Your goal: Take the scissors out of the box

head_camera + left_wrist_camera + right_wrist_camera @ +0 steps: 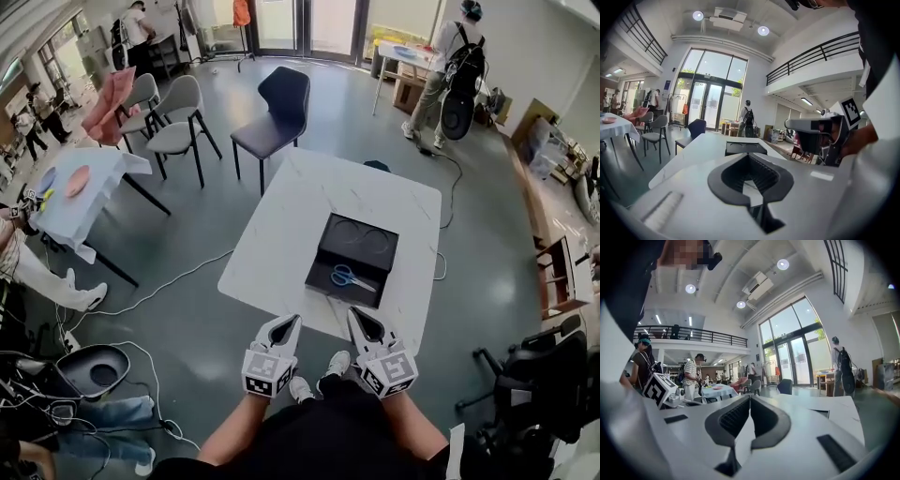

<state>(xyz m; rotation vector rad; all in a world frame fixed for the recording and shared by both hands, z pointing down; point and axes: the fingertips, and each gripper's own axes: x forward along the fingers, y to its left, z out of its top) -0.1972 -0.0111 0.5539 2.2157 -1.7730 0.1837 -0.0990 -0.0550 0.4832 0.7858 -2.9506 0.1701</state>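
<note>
A flat black box [323,251] lies open on the white table [281,234], towards its near right side. Blue-handled scissors [349,276] rest in the box's near half. My left gripper [285,323] hovers over the table's near edge, short of the box, jaws shut and empty. To its right, my right gripper [362,317] is just in front of the box's near edge, also shut on nothing. In the left gripper view the shut left gripper [749,158] points at the box [745,148] ahead. The right gripper view shows the shut right gripper [750,398] over the tabletop.
A dark chair [275,114] stands at the table's far end, with grey chairs [178,120] to its left. A second table with plates [80,192] is at the left. Cables [150,291] run across the floor. A person with a backpack [455,66] stands far right.
</note>
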